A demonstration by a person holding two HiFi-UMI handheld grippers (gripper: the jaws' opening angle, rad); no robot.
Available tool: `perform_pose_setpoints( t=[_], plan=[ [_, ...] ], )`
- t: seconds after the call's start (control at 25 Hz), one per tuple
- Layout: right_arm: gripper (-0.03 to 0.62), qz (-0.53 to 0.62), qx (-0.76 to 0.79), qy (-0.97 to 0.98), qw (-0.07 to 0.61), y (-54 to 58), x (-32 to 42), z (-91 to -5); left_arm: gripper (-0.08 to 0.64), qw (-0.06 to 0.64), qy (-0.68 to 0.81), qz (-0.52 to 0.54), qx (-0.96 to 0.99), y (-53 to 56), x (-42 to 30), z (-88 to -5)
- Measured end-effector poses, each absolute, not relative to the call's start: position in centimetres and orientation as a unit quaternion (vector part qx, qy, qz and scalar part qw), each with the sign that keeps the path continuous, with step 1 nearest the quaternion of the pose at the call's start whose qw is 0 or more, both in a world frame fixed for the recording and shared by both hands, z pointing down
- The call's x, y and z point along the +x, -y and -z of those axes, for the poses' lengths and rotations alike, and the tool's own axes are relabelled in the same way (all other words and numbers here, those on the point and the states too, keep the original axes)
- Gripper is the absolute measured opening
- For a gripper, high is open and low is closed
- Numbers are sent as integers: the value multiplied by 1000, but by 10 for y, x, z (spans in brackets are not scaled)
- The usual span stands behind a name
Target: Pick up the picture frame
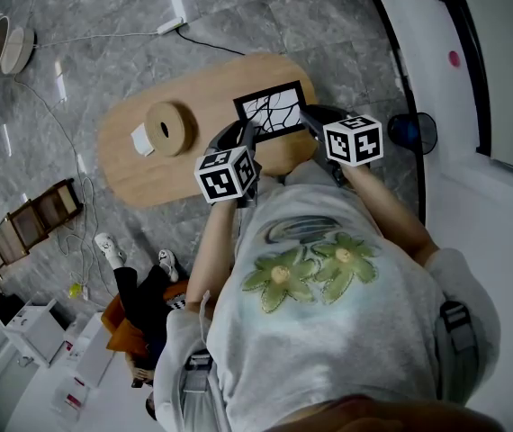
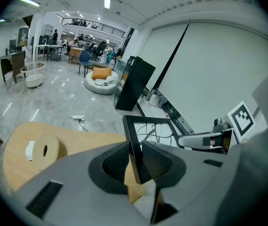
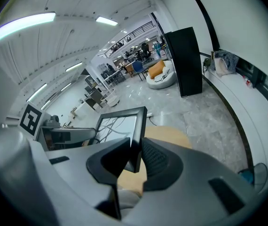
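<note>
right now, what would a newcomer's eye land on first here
The black picture frame stands out, clamped at its side edges by the left gripper and the right gripper. It sits over the near end of the oval wooden table. Next comes the beige roll lying on the table, left of the frame.

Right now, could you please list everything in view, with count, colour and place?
Black rectangular picture frame, branch print: one, black, between both claws over the table
Oval wooden table: one, light brown, on grey floor
Thick wound roll: one, beige, on the table
Small flat piece: one, white, beside the roll
White power strip: one, white, floor beyond the table
Left claw: one, grey, shut on frame's left edge
Right claw: one, grey, shut on frame's right edge
</note>
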State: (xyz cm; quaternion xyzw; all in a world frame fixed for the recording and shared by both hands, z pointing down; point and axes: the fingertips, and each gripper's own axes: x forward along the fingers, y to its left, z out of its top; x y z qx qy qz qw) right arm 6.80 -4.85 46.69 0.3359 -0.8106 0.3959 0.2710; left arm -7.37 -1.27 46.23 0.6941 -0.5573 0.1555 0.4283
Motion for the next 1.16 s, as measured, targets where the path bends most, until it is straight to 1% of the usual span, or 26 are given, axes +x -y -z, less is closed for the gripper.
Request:
perform_pose_setpoints(
  t=[1.16],
  plan=[
    [81, -393, 330, 815, 268, 48, 66, -457, 98, 425, 560, -147, 696, 11, -75, -450]
  ],
)
